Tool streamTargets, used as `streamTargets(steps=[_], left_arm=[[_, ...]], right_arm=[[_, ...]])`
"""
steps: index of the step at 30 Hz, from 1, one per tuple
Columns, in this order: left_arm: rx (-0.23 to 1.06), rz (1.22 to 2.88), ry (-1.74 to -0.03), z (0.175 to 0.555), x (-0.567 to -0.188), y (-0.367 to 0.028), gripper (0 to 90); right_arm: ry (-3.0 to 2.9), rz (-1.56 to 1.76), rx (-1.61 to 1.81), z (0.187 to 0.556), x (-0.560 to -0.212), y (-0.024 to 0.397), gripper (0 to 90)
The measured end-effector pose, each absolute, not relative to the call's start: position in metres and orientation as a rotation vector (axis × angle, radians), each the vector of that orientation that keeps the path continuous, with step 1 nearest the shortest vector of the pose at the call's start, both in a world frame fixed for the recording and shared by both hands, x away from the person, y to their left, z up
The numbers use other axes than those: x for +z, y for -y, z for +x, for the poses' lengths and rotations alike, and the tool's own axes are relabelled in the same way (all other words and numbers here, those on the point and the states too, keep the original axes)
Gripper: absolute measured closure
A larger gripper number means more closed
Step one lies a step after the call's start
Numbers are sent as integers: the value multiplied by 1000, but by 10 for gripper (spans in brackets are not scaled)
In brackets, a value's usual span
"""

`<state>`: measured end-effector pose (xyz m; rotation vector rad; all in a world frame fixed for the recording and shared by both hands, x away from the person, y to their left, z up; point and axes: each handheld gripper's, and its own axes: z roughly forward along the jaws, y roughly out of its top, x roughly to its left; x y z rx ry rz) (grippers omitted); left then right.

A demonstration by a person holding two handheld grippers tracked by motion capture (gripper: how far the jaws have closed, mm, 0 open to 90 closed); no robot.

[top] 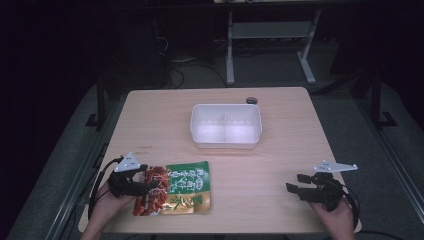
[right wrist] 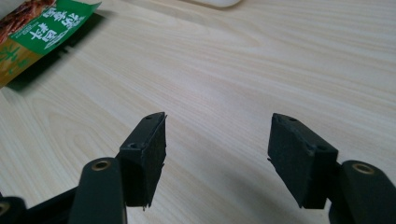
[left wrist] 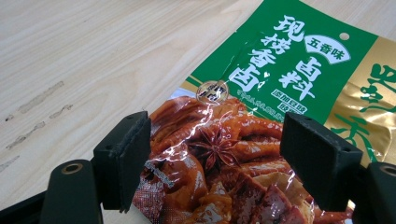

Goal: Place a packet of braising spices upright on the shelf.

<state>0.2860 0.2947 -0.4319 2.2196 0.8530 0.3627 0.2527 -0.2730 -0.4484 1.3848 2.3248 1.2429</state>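
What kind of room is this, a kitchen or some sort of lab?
Probably a lab or test workspace, not a kitchen: a bare wooden table in a dark room, cables and metal frame legs behind it, and a hand-held tool, the left tool, over a snack packet.

On the bench (top: 280,170), the snack pouch (top: 182,187) lies near-left under the left tool (top: 150,186); the two-compartment tray (top: 226,126) sits behind; the right tool (top: 296,184) near-right.
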Motion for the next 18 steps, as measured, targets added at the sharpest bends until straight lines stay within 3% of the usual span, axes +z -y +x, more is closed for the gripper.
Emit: streamTargets(steps=[18], left_arm=[[358, 2227, -842, 285, -432, -295, 247]], right_arm=[[-2388, 1344, 1175, 254, -446, 256, 339]])
